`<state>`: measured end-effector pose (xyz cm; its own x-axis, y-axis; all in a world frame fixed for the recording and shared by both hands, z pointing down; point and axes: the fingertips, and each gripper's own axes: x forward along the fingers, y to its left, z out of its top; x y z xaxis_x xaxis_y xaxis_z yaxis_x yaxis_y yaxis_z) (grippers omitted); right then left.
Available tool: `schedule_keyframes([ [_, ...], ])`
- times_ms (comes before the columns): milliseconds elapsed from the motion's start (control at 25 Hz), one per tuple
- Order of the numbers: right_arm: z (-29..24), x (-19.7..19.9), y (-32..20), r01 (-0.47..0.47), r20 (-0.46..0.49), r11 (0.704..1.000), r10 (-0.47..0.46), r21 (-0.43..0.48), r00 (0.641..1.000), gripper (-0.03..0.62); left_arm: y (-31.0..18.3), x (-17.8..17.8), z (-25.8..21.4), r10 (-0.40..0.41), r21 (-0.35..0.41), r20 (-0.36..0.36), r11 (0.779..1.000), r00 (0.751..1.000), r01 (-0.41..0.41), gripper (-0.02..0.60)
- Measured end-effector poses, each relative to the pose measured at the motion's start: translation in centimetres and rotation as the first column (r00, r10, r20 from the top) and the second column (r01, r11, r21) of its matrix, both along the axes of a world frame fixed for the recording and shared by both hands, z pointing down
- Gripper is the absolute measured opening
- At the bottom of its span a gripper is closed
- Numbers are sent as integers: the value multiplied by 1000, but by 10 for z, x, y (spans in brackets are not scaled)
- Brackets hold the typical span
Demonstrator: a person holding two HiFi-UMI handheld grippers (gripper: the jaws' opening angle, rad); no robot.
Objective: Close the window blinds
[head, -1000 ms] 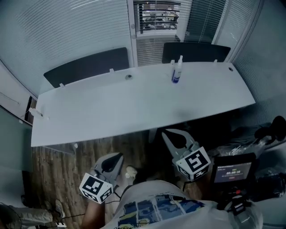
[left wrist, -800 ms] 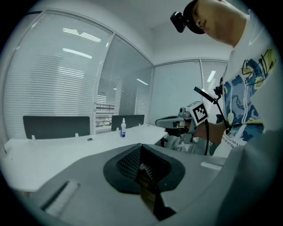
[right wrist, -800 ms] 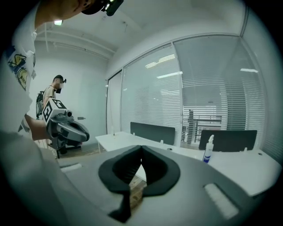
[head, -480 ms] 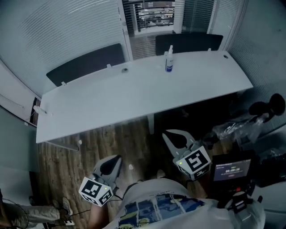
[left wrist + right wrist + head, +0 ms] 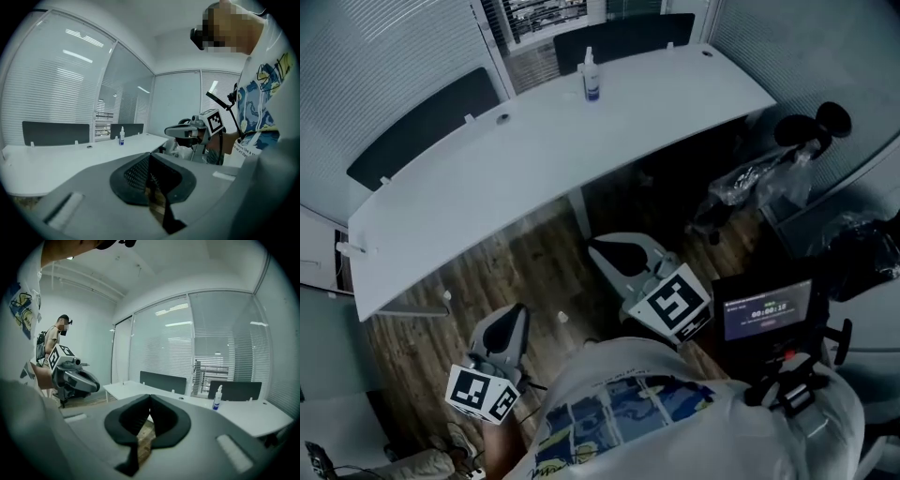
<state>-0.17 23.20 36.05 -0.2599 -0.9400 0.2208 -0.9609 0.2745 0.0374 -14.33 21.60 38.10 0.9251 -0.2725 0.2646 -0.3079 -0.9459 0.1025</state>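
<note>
The right gripper's (image 5: 150, 398) jaws are pressed together with nothing between them. The left gripper's (image 5: 150, 157) jaws likewise meet at the tips, empty. Both hang low in front of the person, above the wood floor (image 5: 516, 272) and short of the white desk (image 5: 534, 159), where a spray bottle (image 5: 591, 75) stands near the far edge. The window blinds (image 5: 211, 369) hang beyond the desk, well apart from either gripper. One narrow section behind the bottle has its slats turned open. The slats are probably thin, light and easily bent, so a tilt wand or cord at the side looks the better hold. Neither can be made out here.
</note>
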Motion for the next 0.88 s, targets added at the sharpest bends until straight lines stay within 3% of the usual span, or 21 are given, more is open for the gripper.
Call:
schedule_keyframes([
  [360, 3, -55, 47, -8, -40, 1000, 8, 14, 999, 3, 43, -48, 7, 41, 23, -5, 999, 999, -41, 2],
  [880, 6, -62, 51, 5, -89, 1000, -5, -4, 996, 2, 55, -50, 14, 48, -5, -9, 999, 999, -48, 2],
])
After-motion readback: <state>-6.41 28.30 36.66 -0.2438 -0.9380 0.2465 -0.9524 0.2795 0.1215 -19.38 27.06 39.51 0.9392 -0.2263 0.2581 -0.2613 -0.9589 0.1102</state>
